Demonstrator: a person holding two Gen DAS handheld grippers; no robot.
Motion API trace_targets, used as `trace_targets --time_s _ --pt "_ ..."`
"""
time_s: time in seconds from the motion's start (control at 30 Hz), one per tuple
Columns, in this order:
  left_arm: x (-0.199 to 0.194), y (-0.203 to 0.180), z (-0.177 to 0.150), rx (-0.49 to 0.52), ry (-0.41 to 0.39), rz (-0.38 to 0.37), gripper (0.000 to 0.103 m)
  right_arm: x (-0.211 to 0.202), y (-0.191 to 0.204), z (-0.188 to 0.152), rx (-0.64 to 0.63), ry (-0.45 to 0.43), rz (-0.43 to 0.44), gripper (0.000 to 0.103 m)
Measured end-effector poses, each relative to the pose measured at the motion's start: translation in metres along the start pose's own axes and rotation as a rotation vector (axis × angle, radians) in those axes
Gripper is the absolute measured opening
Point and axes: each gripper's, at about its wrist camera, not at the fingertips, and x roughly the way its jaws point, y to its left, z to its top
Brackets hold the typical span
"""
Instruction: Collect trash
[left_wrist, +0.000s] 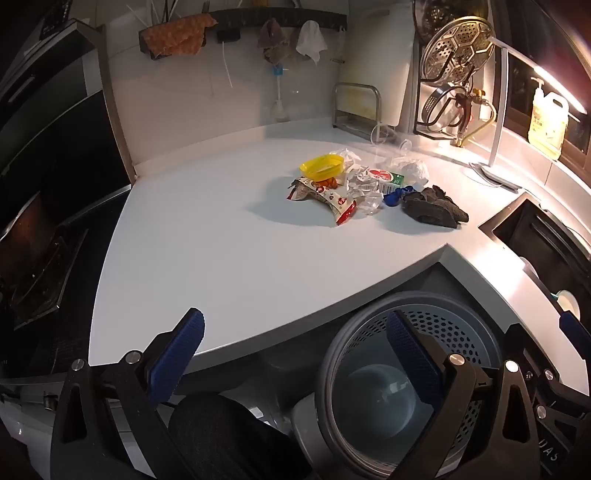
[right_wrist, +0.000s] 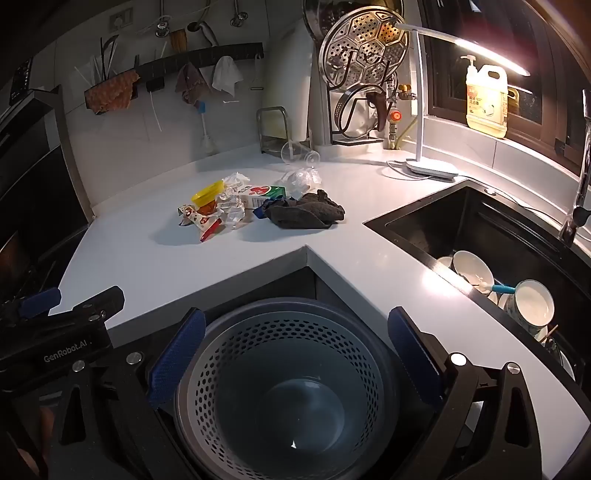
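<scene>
Left claw: the left gripper (left_wrist: 295, 354) is wide apart and holds nothing. It hangs over the near edge of the counter (left_wrist: 221, 258).
Right claw: the right gripper (right_wrist: 295, 350) is wide apart too, with nothing in it. It hangs right above the bin (right_wrist: 288, 391).
Trash: the pile (left_wrist: 351, 188) sits on the counter at about 12 o'clock from both claws, well apart from them. It has a yellow lid (left_wrist: 322, 165), a snack wrapper (left_wrist: 328, 197), crinkly clear plastic (left_wrist: 364, 192) and a small carton (right_wrist: 264, 194).
What could go wrong: a dark cloth (right_wrist: 306, 213) touches the pile at 3 o'clock. I think a claw could grab it by mistake. The clear plastic looks slippery and may slide out.
Bin: it looks empty; nothing is in it yet.
Sink: the sink (right_wrist: 443, 221) at 2 o'clock holds bowls (right_wrist: 472, 267).
</scene>
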Motion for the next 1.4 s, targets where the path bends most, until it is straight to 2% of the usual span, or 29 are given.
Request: trace_targets --time_s 1.4 --pt "0.0021 -0.0005 -0.0030 0.005 -0.003 0.003 0.097 0.0019 0.0031 0.0000 0.001 -0.007 0.005 0.094"
